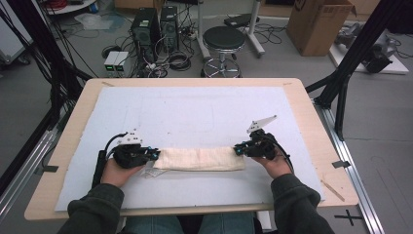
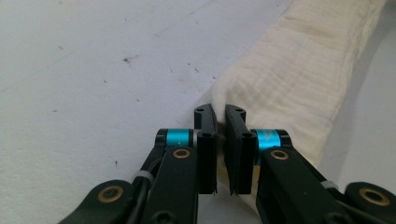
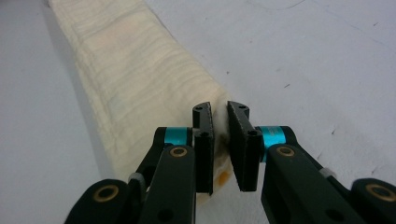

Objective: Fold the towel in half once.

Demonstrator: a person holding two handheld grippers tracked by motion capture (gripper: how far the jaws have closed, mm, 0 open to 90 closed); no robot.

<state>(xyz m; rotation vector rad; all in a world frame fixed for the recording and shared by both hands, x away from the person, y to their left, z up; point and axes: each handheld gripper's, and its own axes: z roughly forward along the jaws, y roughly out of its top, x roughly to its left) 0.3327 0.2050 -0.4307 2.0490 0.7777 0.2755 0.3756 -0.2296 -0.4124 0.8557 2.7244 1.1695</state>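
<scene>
A cream cloth (image 1: 202, 159), folded into a long narrow strip, lies across the near half of the white mat (image 1: 195, 107). My left gripper (image 1: 155, 155) sits at the strip's left end, low on the mat and pointing right. In the left gripper view its jaws (image 2: 220, 112) are shut on a corner of the cloth (image 2: 299, 70). My right gripper (image 1: 237, 148) meets the strip's right end and points left. Seen from the right gripper view, its jaws (image 3: 220, 109) pinch the end fold of the cloth (image 3: 135, 70), and an orange stain shows near the pinched edge.
The mat covers most of a light wooden table (image 1: 304, 105). A thin wooden stick (image 1: 332, 190) lies near the table's front right corner. Beyond the far edge, on the floor, stand a black stool (image 1: 223, 39), computer towers (image 1: 153, 27) with cables, and a cardboard box (image 1: 319, 24).
</scene>
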